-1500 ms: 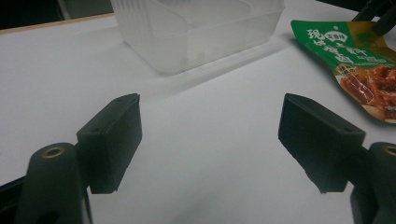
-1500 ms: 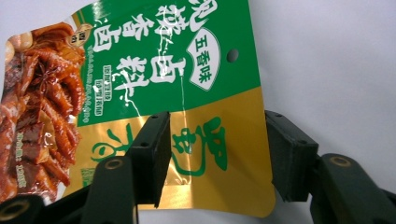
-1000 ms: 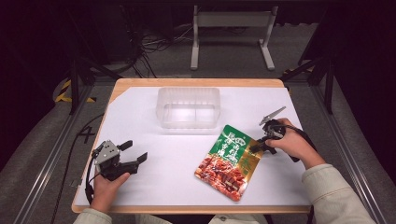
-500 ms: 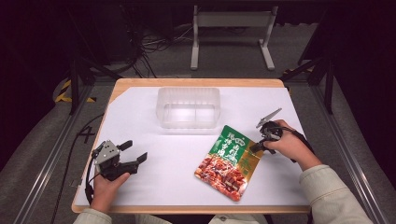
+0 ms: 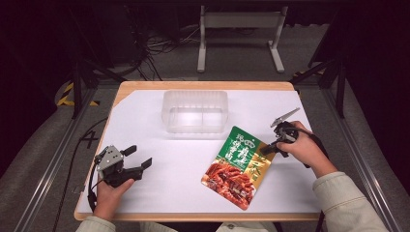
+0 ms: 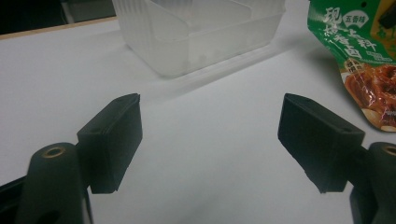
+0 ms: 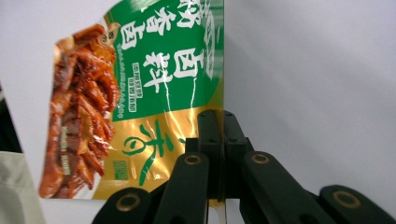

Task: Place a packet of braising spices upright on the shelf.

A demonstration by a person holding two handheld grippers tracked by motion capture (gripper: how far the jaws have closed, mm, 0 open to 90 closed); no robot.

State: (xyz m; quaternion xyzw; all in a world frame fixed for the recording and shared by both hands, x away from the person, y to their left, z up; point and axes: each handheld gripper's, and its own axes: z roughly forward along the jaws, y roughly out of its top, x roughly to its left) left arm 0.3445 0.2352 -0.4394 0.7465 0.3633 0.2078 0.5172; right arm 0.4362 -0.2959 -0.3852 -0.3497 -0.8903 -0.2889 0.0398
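Note:
A green, gold and red food pouch (image 5: 238,165) lies on the white table sheet, right of centre. My right gripper (image 5: 266,149) is shut on the pouch's right edge; the right gripper view shows the two black jaws pressed together over the gold edge of the pouch (image 7: 154,88). My left gripper (image 5: 140,159) rests low at the front left with its jaws wide apart and nothing between them (image 6: 210,140). The pouch's corner (image 6: 364,60) shows at the upper right of the left gripper view.
A clear plastic bin (image 5: 195,111) stands at the back centre of the table; its near wall (image 6: 201,42) fills the top of the left gripper view. The wooden table edge (image 5: 193,216) runs along the front. Dark floor and metal frames surround the table.
The right hand has shifted slightly right and back with the pouch edge in its jaws. The left gripper has stayed in place.

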